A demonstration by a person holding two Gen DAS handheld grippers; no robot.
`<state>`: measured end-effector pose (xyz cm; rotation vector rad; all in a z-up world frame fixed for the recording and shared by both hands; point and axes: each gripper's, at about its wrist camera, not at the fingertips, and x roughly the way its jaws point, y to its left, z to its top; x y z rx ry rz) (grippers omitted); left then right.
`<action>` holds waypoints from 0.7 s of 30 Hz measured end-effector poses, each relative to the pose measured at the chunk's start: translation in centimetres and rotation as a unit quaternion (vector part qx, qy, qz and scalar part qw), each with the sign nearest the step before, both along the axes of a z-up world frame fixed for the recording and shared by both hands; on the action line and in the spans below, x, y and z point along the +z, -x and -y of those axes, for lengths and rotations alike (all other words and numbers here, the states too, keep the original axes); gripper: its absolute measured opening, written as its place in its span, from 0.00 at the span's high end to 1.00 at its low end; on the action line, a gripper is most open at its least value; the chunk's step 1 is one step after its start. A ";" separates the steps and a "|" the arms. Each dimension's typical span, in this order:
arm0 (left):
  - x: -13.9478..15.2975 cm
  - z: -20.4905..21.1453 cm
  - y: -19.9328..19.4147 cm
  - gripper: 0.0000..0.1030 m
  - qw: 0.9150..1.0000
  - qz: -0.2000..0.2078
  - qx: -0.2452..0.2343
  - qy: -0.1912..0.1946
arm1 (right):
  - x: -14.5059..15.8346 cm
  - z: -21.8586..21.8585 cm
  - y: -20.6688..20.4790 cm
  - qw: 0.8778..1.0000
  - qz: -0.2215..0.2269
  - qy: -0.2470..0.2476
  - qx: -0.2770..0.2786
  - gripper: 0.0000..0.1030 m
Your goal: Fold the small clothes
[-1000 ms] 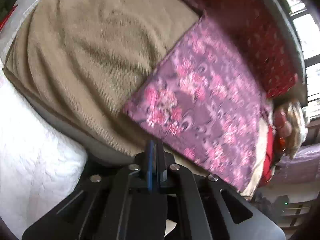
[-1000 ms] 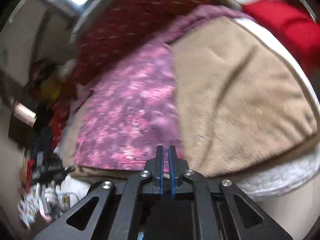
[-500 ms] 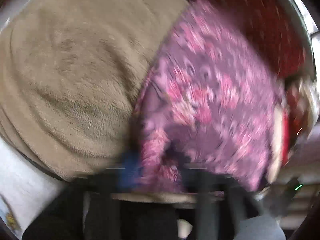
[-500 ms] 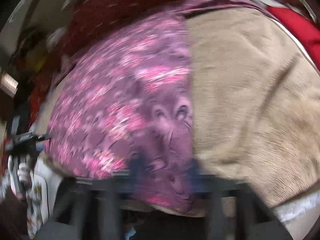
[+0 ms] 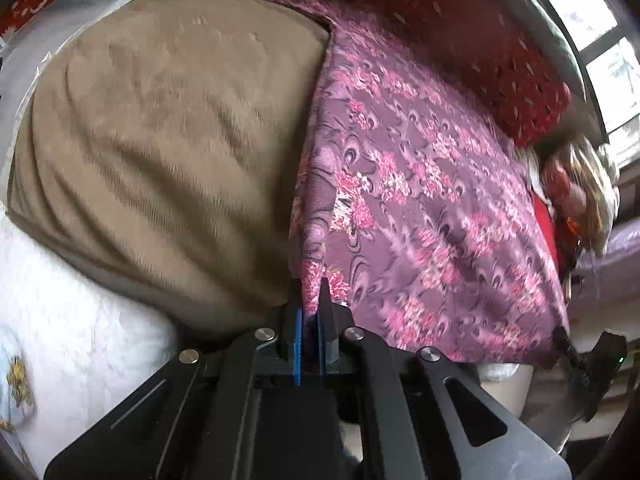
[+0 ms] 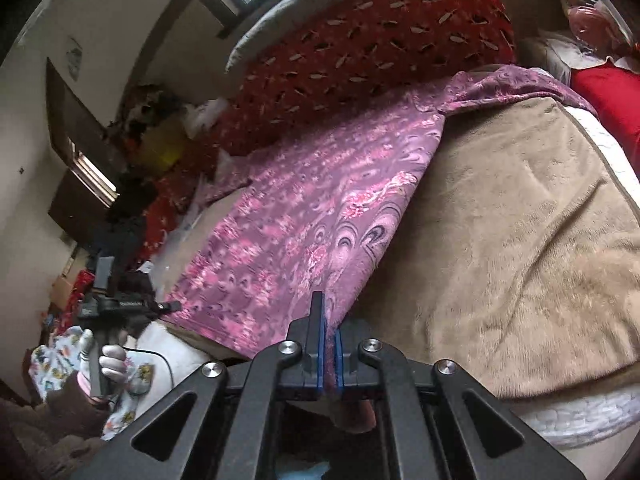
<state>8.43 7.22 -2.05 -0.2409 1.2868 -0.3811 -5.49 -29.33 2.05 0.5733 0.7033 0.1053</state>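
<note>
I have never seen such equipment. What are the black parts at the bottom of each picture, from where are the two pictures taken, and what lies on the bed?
No robot here: a person holds a two-finger gripper in each hand, each carrying a forward-looking camera. One picture comes from the left gripper, the other from the right gripper; the black parts are their frames. On the bed, a purple flowered cloth lies partly over a beige fleece blanket, with a dark red patterned cushion behind. Both grippers are shut on the cloth's near edge. In the right picture, a gloved hand holds the left gripper's handle.
</note>
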 end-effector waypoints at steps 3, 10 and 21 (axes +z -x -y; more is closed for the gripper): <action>-2.3 -0.2 -0.5 0.96 0.999 -0.019 0.013 -0.035 | -1.7 0.0 -0.1 1.000 -0.024 0.014 -0.010 0.97; -3.7 -0.4 -2.5 0.94 0.997 -0.030 0.019 -0.071 | -10.3 3.2 -1.8 0.976 -0.205 0.012 -0.071 0.91; -1.4 9.7 -6.4 0.43 0.989 0.068 -0.057 -0.115 | -4.4 0.9 -10.4 0.987 -0.097 0.121 -0.045 0.61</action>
